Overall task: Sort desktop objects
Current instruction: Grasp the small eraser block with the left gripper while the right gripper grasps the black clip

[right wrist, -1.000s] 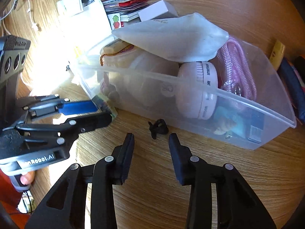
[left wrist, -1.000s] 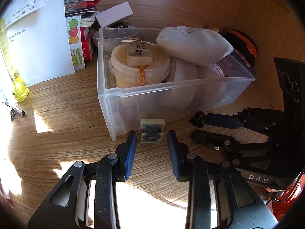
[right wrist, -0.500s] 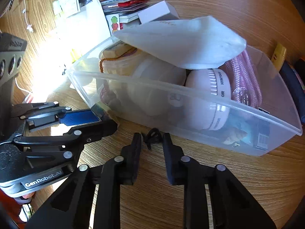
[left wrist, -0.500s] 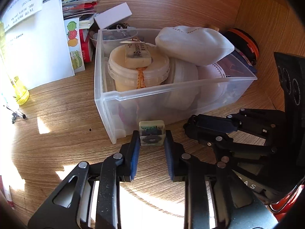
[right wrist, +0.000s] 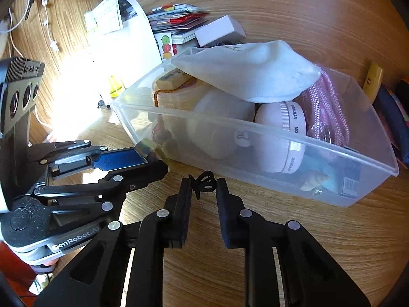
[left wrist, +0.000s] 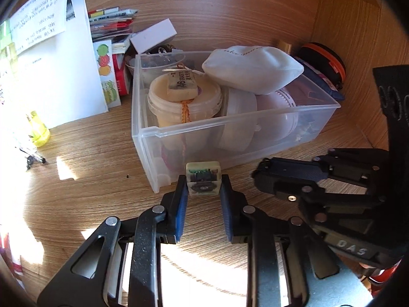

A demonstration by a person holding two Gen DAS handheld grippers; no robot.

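Pinching a small cream rectangular eraser (left wrist: 203,181), the left gripper (left wrist: 203,192) sits before a clear plastic bin (left wrist: 230,125); the right gripper (right wrist: 204,186) clamps a small black hair clip (right wrist: 203,179) on the wooden table (right wrist: 255,230)

Wooden desk (left wrist: 89,158) under clear bin (left wrist: 230,138), papers (left wrist: 51,58)

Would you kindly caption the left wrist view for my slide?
Left gripper shut on a small eraser before the crowded clear bin, right gripper alongside on the wooden desk.
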